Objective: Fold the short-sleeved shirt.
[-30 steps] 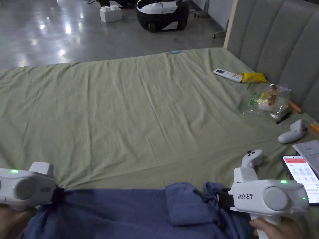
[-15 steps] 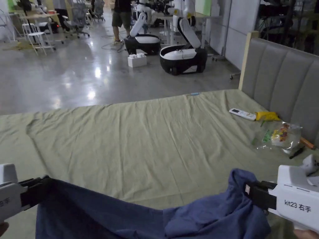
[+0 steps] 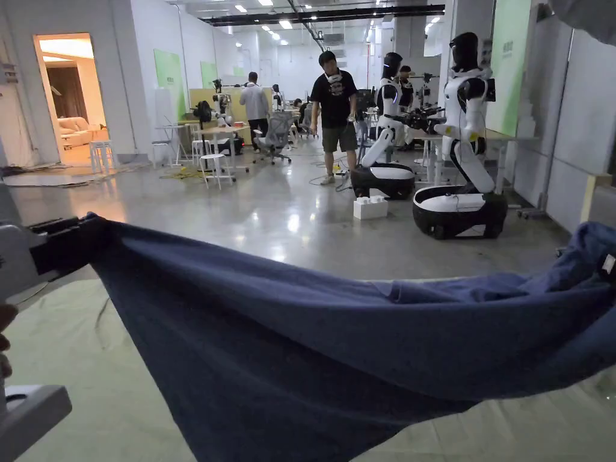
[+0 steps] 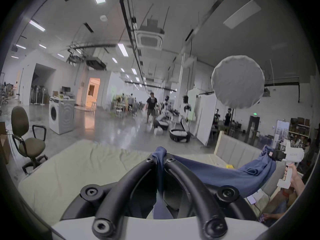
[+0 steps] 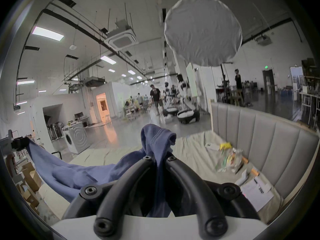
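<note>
Left gripper (image 4: 160,159): both black jaws are closed together on a bunched edge of the blue shirt (image 3: 337,337). In the left gripper view the cloth passes between the jaw tips and a small tuft stands up above them. In the head view the same gripper (image 3: 66,246) sits at the left edge of frame, with the shirt's corner drawn tight into it.

Right gripper (image 5: 158,159): jaws likewise closed together, clamped on a thicker bunch of the shirt (image 5: 155,143), which rises above the tips in a folded hump showing a stitched hem. From the left gripper view, the right gripper (image 4: 277,155) is seen at a distance, held in a hand (image 4: 294,176), with fabric gathered at its tips.

Shirt position: it is held up in the air between the two grippers, well apart, and sags in a shallow curve in the middle. It hangs above the bed (image 3: 90,373), which is covered by a pale green sheet. In the head view its lower part drops out of frame, so contact with the sheet cannot be confirmed.
</note>
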